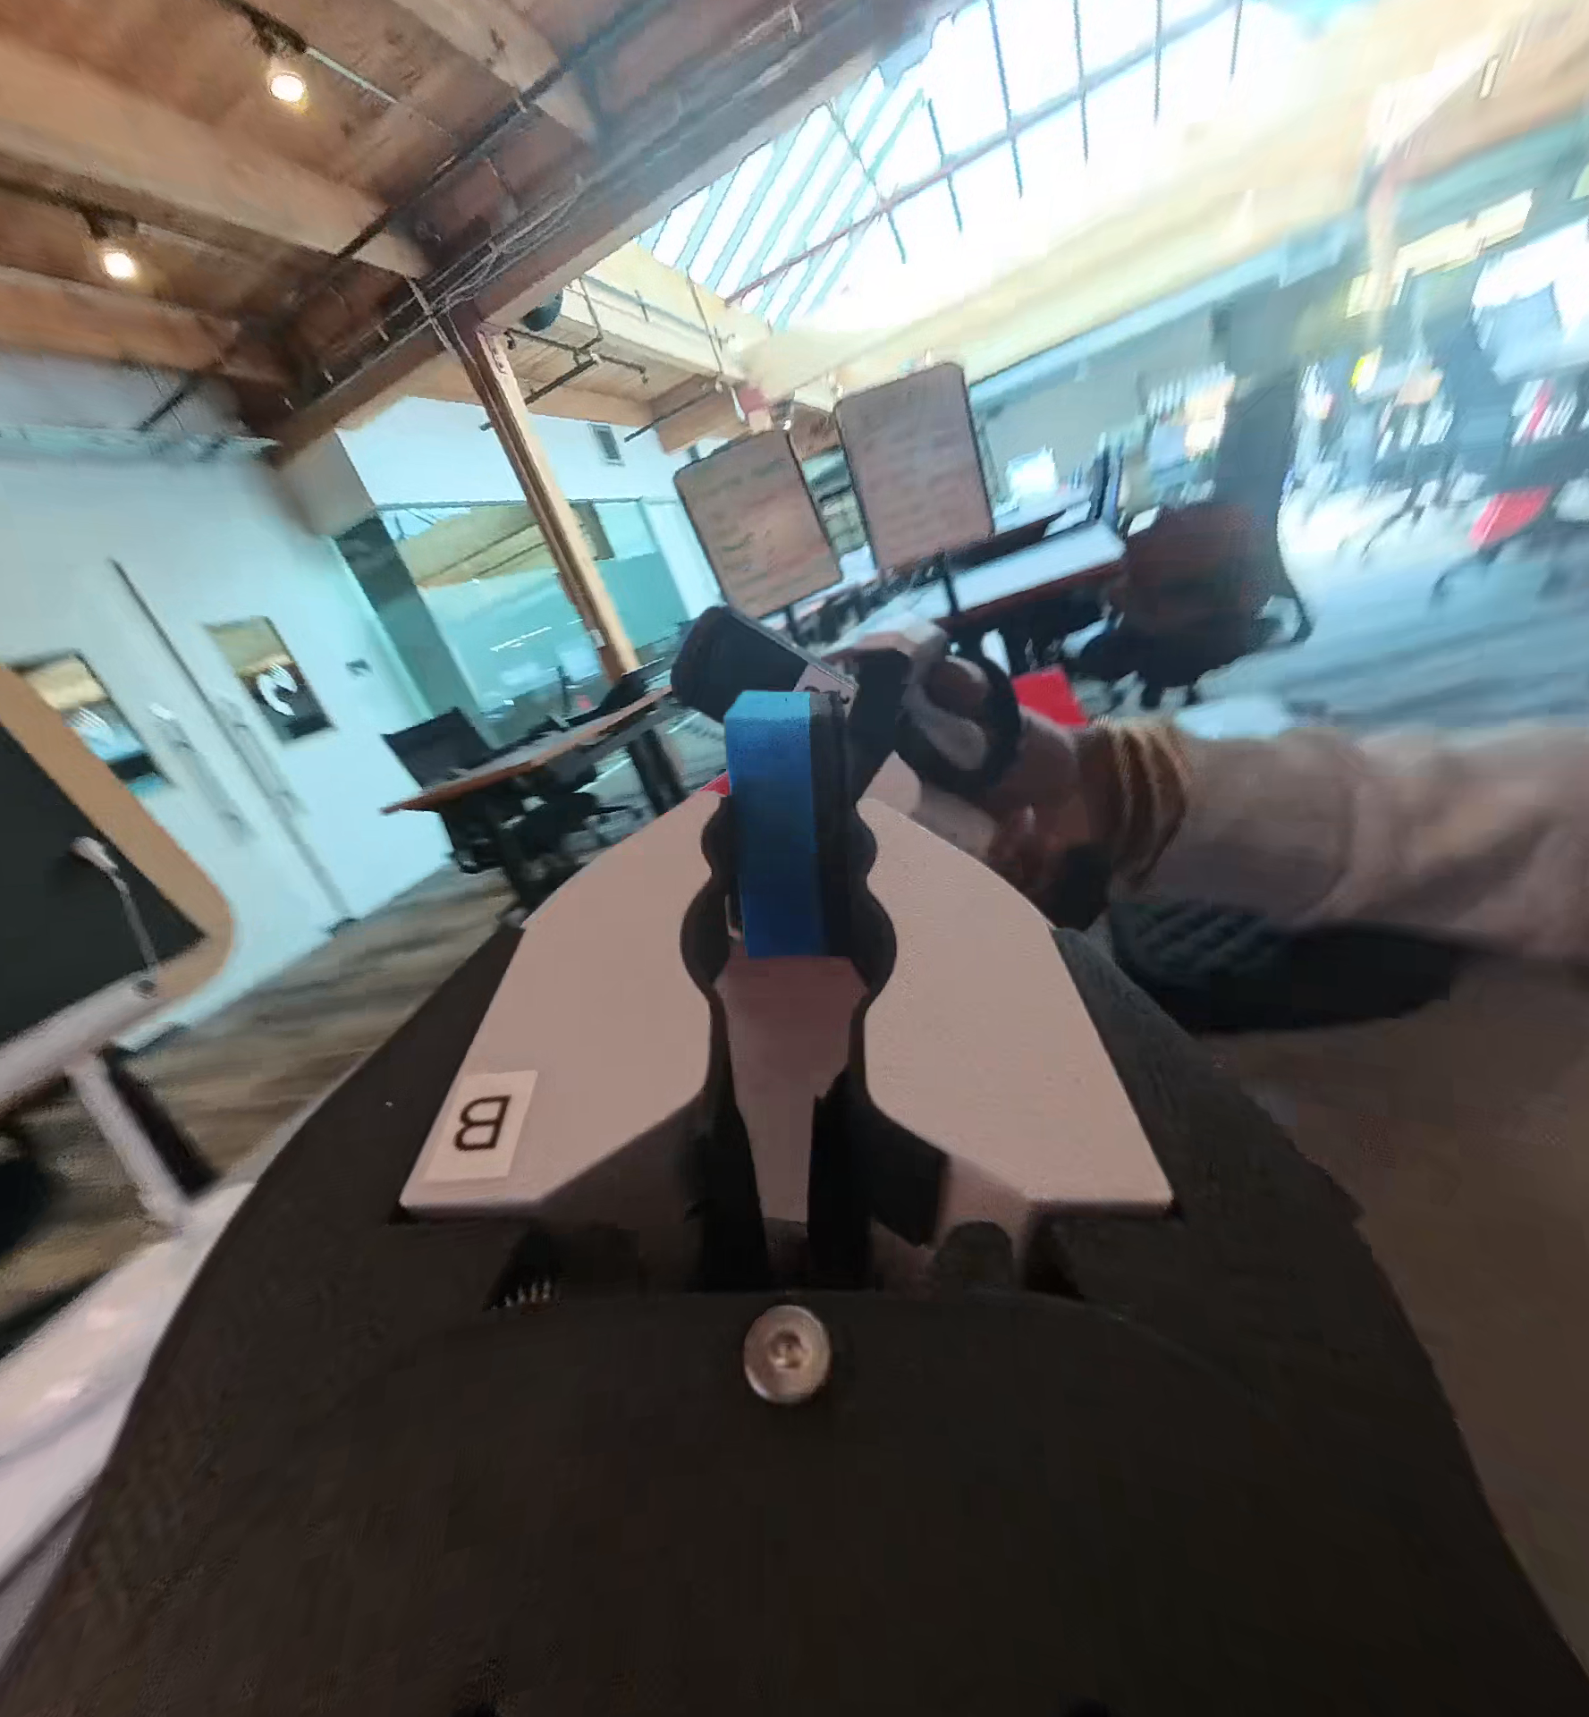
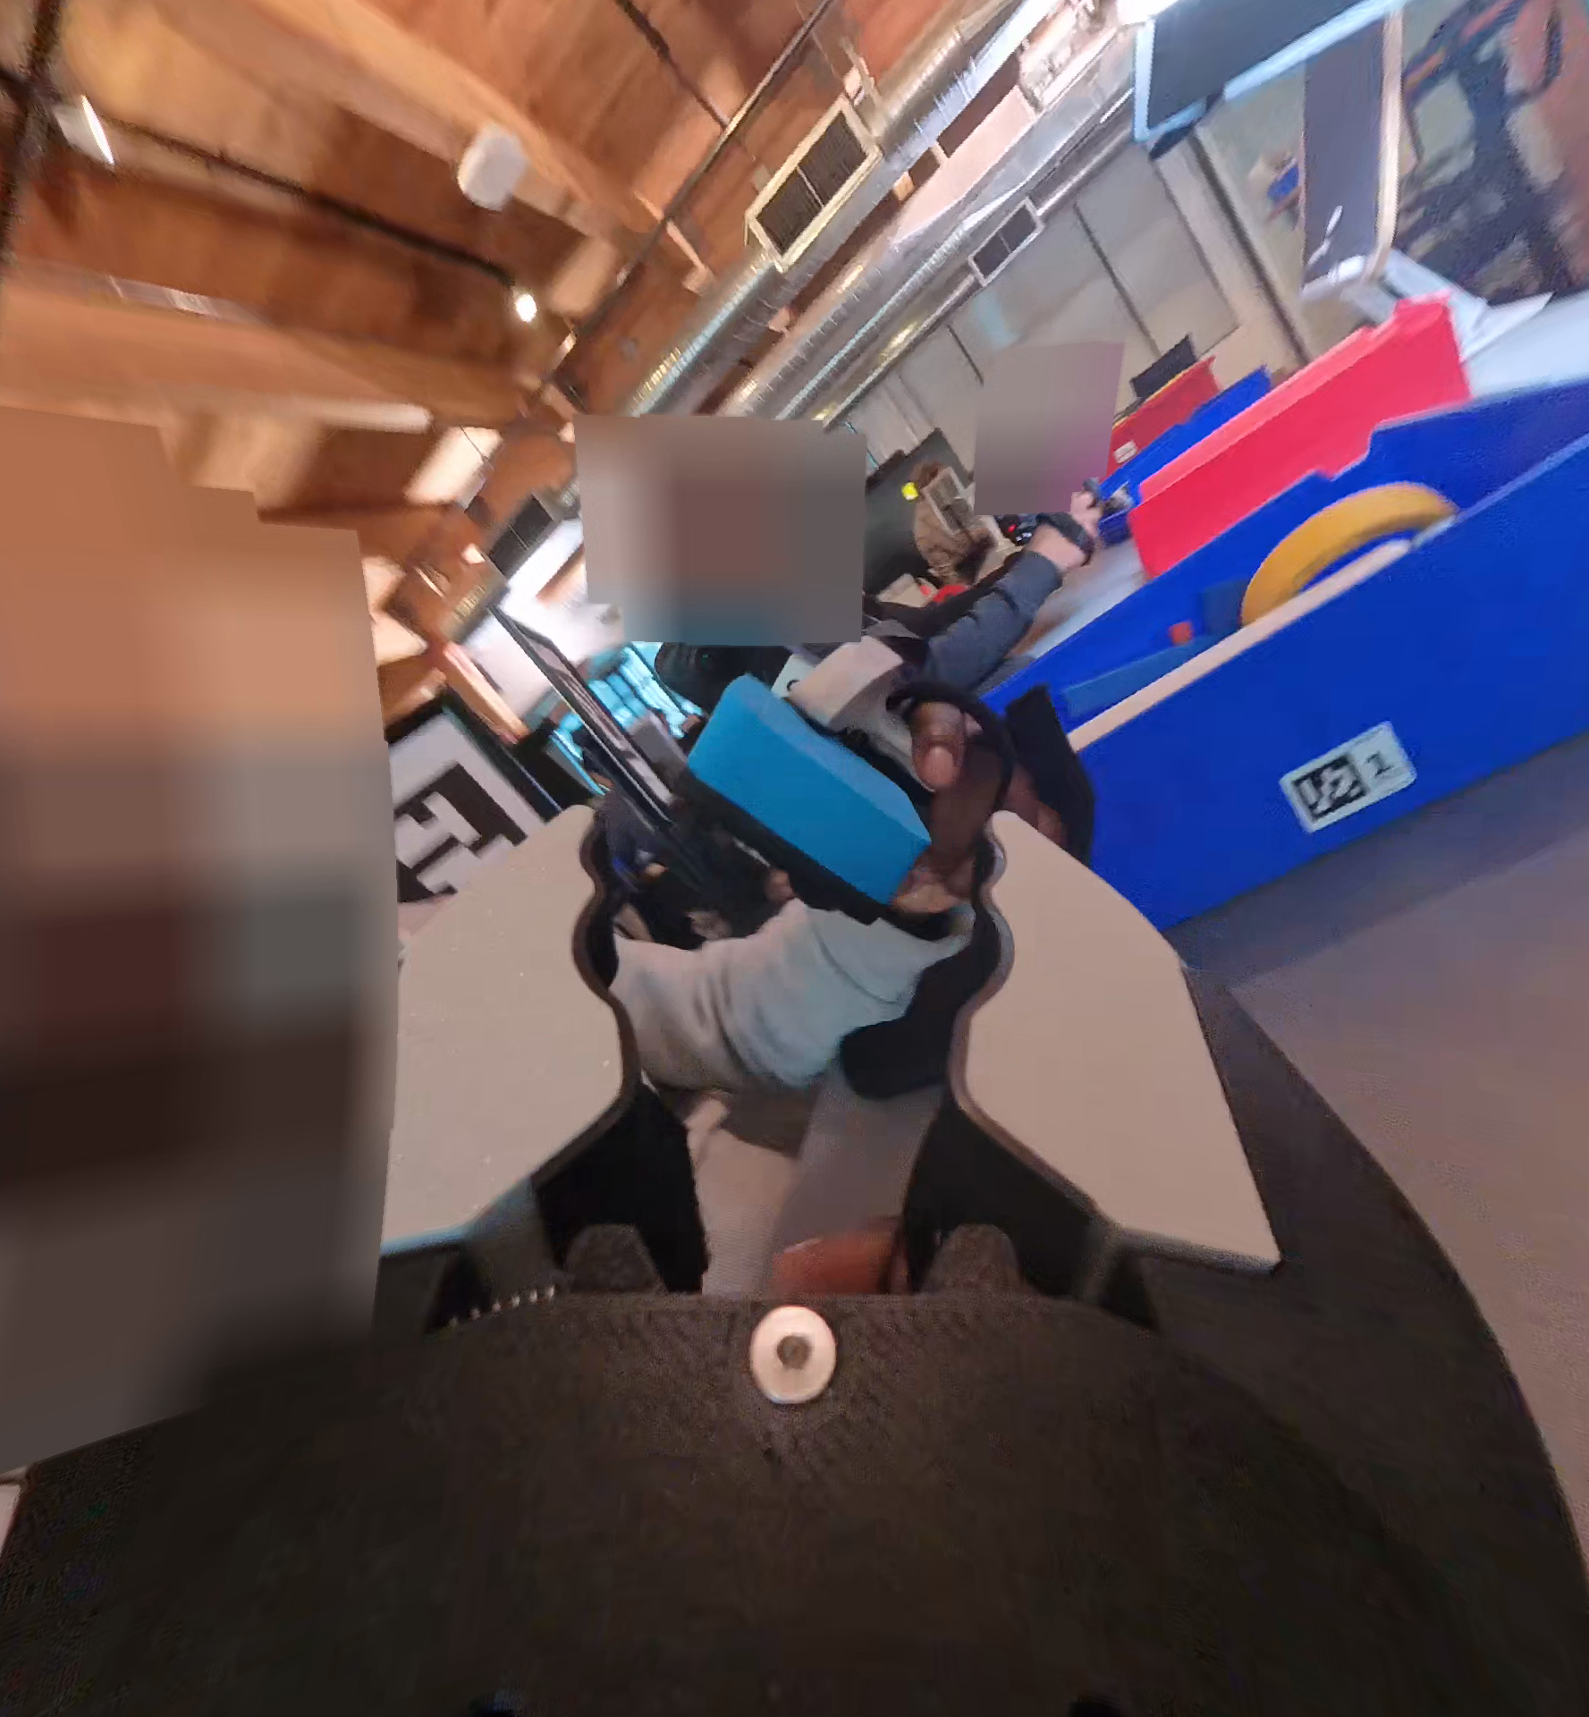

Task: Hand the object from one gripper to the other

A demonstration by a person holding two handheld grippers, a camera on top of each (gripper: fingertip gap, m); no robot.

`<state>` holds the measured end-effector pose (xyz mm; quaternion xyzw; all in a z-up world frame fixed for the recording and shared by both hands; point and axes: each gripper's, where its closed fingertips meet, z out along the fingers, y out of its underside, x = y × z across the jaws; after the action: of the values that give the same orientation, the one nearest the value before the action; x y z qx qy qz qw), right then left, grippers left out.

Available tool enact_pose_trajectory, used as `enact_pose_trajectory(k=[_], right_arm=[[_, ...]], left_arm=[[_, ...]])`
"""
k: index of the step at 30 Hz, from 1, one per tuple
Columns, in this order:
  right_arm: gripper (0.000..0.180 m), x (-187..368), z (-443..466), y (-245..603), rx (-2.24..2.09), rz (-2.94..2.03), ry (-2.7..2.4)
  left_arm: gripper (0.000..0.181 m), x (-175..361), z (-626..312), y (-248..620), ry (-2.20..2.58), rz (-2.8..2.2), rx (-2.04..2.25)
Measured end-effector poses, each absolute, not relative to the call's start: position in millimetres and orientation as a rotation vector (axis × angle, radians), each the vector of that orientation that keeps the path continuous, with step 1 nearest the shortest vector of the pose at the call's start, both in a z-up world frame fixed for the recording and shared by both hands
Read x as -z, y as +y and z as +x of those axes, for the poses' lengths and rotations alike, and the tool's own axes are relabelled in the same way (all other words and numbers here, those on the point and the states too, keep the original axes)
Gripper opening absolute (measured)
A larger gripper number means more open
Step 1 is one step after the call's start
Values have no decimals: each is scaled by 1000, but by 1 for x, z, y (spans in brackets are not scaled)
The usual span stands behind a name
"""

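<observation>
White lettered sticker point(image 1: 479, 1126) on left claw point(image 1: 776, 808); white coded tag point(image 2: 1346, 777) on blue bin point(image 2: 1469, 706).

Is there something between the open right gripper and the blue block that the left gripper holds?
Nothing visible blocks it. The blue block sits clamped in the left gripper, just beyond the right gripper, whose jaws stand wide apart. Only open air lies between.

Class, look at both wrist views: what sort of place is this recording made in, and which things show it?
Probably an open-plan office or workshop in a converted industrial building. A timber-beam ceiling with a skylight spans rows of desks, and metal ducting runs overhead above blue storage bins.
</observation>
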<state>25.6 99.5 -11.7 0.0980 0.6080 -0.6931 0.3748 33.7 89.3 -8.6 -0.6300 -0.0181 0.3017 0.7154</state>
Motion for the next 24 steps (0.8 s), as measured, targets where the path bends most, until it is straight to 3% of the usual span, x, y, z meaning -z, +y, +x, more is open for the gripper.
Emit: enact_pose_trajectory(k=[3,6,9,14,16,20,24], right_arm=[[74,19,20,97,1663,352,1476],[57,25,26,95,1608,349,1492],[56,25,24,95,1651,341,1538],[56,0,23,105,1995,136,1627],[56,-3,26,106,2130,27,1752],[56,-1,33,101,2240,-120,1921],[57,4,38,96,2205,-151,1938]], left_arm=[[22,20,34,96,45,-1484,-786],[21,25,34,100,72,-1504,-813],[24,23,31,98,5,-1488,-776],[74,14,25,95,-294,-1348,-343],[84,12,28,97,-367,-1295,-100],[82,9,34,99,-370,-1239,34],[58,9,39,99,-288,-1277,-106]])
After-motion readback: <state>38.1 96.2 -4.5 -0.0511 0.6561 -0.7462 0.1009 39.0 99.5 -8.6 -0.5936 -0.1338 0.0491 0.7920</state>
